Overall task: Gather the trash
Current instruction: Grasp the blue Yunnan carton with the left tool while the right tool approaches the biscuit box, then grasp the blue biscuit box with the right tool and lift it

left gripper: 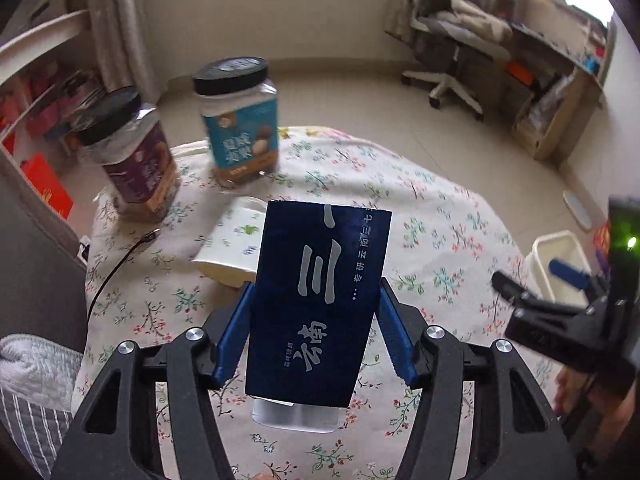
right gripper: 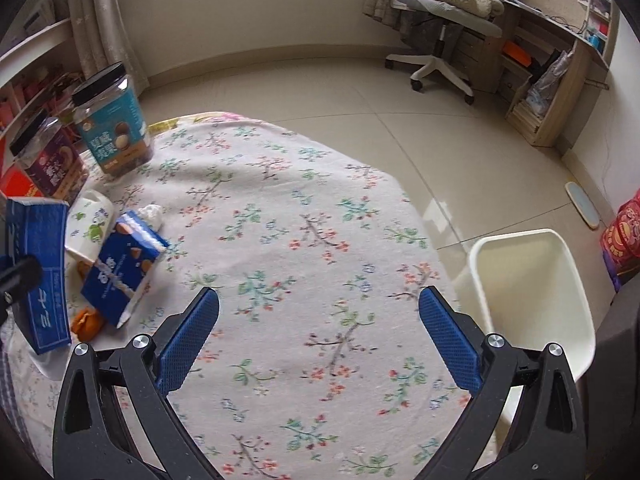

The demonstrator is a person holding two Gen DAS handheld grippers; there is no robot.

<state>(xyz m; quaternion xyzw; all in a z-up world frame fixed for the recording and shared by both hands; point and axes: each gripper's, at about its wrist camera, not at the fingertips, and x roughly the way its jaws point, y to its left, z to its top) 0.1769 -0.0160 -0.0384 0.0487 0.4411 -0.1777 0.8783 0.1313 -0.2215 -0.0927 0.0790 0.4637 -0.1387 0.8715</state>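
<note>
My left gripper (left gripper: 316,312) is shut on a dark blue box with silver Chinese lettering (left gripper: 320,300) and holds it above the floral tablecloth (left gripper: 420,216). The same blue box (right gripper: 40,272) shows at the left edge of the right wrist view. My right gripper (right gripper: 318,332) is open and empty over the tablecloth (right gripper: 280,208). A white trash bin (right gripper: 532,300) stands on the floor beside the table's right edge; it also shows in the left wrist view (left gripper: 560,264). On the table lie a blue-and-white snack box (right gripper: 124,264), a crumpled tissue (right gripper: 152,212) and orange peel (right gripper: 86,320).
Two black-lidded snack jars, one teal (right gripper: 114,128) and one maroon (right gripper: 52,160), stand at the table's far left. A white tissue pack (left gripper: 232,244) lies behind the held box. A black cable (left gripper: 116,264) runs across the left. An office chair (right gripper: 436,40) and desk shelves (right gripper: 560,72) stand far right.
</note>
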